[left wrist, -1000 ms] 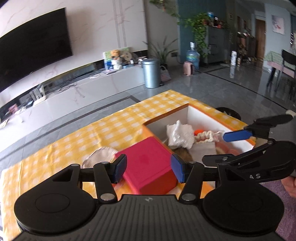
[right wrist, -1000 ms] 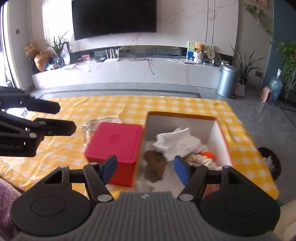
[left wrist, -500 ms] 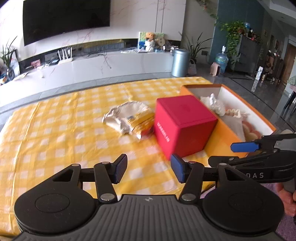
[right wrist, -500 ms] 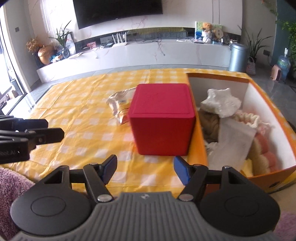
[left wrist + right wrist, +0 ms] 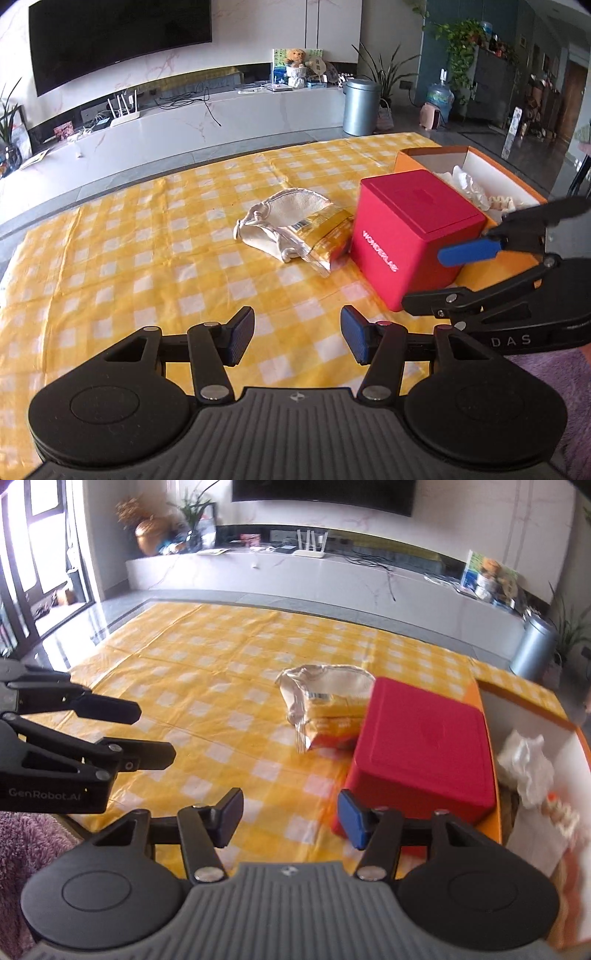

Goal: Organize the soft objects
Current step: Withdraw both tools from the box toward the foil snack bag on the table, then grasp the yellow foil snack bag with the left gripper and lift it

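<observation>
A crumpled white cloth pouch with a yellow packet point(image 5: 295, 230) lies on the yellow checked tablecloth point(image 5: 147, 258), touching the left side of a red box point(image 5: 413, 240). Behind the red box stands an orange box with a white inside point(image 5: 532, 716), holding white cloth point(image 5: 528, 764) and other soft pieces. My left gripper point(image 5: 297, 338) hovers open over bare tablecloth in front of the pouch, with nothing between its fingers. My right gripper point(image 5: 291, 818) is beside the red box's near corner. Its jaws are closing with nothing between them.
In the left wrist view the right gripper point(image 5: 424, 280) reaches in front of the red box. The left gripper point(image 5: 155, 734) shows at the left edge of the right wrist view. A purple fuzzy sleeve point(image 5: 22, 845) is near. A white TV bench point(image 5: 184, 122) and a metal bin point(image 5: 360, 107) stand beyond the table.
Both views have swung left from the orange box towards the pouch and open tablecloth. Both grippers have sunk closer to the table. The right gripper's jaws have narrowed a little.
</observation>
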The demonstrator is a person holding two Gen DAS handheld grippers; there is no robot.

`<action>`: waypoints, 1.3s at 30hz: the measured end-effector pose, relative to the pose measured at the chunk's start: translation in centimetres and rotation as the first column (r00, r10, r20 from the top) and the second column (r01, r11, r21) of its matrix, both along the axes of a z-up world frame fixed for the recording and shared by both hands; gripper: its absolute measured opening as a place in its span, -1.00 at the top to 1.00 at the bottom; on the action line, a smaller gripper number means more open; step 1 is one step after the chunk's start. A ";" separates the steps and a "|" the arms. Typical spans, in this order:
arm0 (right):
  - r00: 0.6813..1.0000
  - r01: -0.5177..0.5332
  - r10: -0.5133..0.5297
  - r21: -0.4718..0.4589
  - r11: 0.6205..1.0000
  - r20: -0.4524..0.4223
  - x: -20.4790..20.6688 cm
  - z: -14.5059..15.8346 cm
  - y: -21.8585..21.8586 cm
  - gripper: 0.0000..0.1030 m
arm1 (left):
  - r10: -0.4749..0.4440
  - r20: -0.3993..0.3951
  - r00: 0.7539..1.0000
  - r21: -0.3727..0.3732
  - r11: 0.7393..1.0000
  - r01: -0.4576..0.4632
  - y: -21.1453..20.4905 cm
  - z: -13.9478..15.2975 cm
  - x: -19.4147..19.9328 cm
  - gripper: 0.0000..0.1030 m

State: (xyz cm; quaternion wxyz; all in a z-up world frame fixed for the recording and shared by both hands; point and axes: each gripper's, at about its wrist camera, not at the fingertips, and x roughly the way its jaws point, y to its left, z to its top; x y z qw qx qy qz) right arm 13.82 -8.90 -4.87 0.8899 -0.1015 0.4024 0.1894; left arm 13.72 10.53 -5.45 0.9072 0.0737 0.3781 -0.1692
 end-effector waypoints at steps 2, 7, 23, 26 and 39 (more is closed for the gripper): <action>0.999 -0.035 0.035 -0.043 0.998 0.004 1.3 -0.1 1.0 -0.10 | -0.013 -0.010 1.000 0.025 1.000 0.014 0.2 -0.4 1.1 -0.25; 0.994 -0.103 0.109 -0.156 0.982 0.025 4.3 -0.9 3.7 -0.10 | -0.029 -0.032 0.999 0.072 0.997 0.032 0.9 -1.8 3.5 -0.25; 0.988 -0.074 0.124 -0.414 0.907 0.095 10.8 -8.1 8.9 -0.24 | 0.037 -0.132 0.991 0.046 0.998 -0.031 3.3 -6.5 8.3 -0.25; 0.987 -0.071 0.130 -0.475 0.877 0.092 11.7 -9.4 9.5 -0.25 | 0.035 -0.144 0.989 0.044 0.999 -0.029 3.6 -7.0 8.6 -0.25; 0.977 -0.078 0.175 -0.564 0.822 0.121 12.1 -10.4 10.0 0.62 | 0.048 -0.158 0.986 0.006 0.999 -0.048 4.3 -7.1 7.4 -0.25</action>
